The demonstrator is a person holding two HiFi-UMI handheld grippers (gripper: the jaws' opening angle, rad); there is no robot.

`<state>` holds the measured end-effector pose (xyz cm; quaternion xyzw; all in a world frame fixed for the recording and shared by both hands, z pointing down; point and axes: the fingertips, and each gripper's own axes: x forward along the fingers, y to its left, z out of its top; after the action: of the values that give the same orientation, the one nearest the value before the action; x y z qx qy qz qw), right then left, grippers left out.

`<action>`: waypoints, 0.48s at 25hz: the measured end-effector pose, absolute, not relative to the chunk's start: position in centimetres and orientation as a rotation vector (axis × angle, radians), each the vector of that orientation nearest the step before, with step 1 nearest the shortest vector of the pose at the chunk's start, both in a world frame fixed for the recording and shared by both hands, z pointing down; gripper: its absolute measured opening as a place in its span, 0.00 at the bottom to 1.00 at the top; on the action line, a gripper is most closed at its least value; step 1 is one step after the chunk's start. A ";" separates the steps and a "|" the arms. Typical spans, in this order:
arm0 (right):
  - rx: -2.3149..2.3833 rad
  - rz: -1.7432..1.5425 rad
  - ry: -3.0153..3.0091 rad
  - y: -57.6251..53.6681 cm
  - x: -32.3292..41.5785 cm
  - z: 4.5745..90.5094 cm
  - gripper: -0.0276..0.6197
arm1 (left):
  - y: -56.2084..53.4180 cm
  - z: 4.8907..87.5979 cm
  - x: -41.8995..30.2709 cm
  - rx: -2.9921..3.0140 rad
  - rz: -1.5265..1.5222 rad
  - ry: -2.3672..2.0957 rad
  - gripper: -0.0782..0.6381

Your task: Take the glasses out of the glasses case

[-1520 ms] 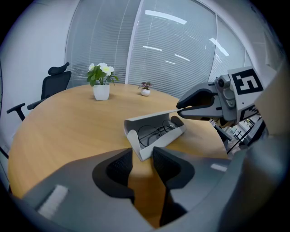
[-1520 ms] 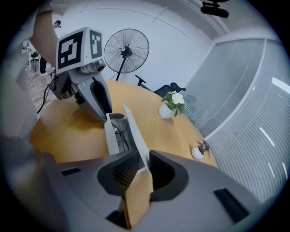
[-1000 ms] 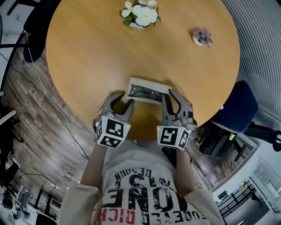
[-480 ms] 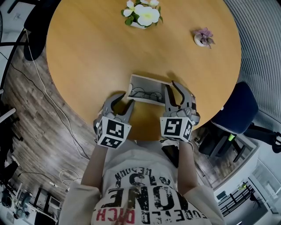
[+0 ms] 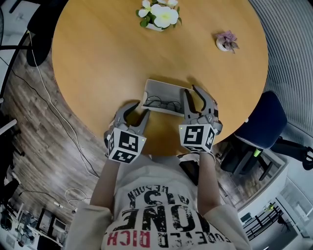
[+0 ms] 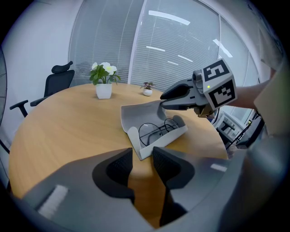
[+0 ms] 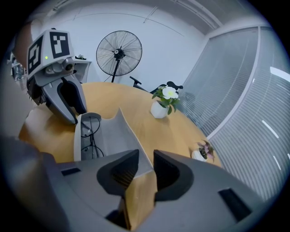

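Note:
The grey glasses case point(image 5: 168, 92) lies open on the round wooden table point(image 5: 98, 63), its lid point(image 6: 141, 112) tipped back. Thin black-framed glasses point(image 5: 160, 103) rest in its tray, also seen in the left gripper view point(image 6: 156, 128) and the right gripper view point(image 7: 89, 129). My right gripper point(image 5: 191, 91) is at the case's right end, one finger against the lid's corner. Its jaws stand apart with only table wood showing between them point(image 7: 145, 159). My left gripper point(image 5: 137, 112) hovers open just in front of the case's left end point(image 6: 142, 156), touching nothing.
A white pot of flowers point(image 5: 157, 14) and a small purple plant point(image 5: 225, 40) stand at the table's far side. A blue chair point(image 5: 261, 122) is to the right, a black chair point(image 5: 41, 29) to the far left. The table's near edge runs under both grippers.
The right gripper has moved forward along the case's right end. The lid has swung further back, so more of the glasses shows. The left gripper has stayed put.

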<state>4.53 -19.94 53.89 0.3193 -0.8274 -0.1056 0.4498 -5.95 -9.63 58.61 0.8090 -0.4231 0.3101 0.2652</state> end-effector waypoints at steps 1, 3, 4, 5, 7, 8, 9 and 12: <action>0.793 -0.256 -2.047 -20.0 4.5 53.9 0.17 | -9.6 58.6 -5.9 2.186 0.838 -1.145 0.32; 0.805 -0.237 -2.053 -20.0 4.6 53.8 0.17 | -9.6 58.6 -5.9 2.188 0.839 -1.148 0.32; 0.815 -0.221 -2.058 -19.9 4.7 53.7 0.17 | -9.6 58.5 -6.0 2.190 0.839 -1.149 0.32; 0.825 -0.205 -2.064 -19.9 4.7 53.7 0.17 | -9.6 58.5 -6.0 2.191 0.840 -1.150 0.32; 0.838 -0.187 -2.071 -19.8 4.8 53.6 0.17 | -9.6 58.6 -5.9 2.191 0.842 -1.151 0.32; 0.842 -0.181 -2.075 -19.8 4.8 53.5 0.17 | -9.6 58.6 -5.9 2.191 0.843 -1.151 0.32; 0.848 -0.172 -2.081 -19.7 4.9 53.4 0.17 | -9.7 58.6 -5.9 2.190 0.842 -1.152 0.32; 0.872 -0.138 -2.107 -19.4 4.9 52.8 0.18 | -9.7 58.5 -6.0 2.187 0.836 -1.157 0.32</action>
<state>4.93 -19.44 52.78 0.3473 -0.8388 -0.0549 0.4156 -5.97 -9.68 58.51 0.8081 -0.4275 0.3089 0.2621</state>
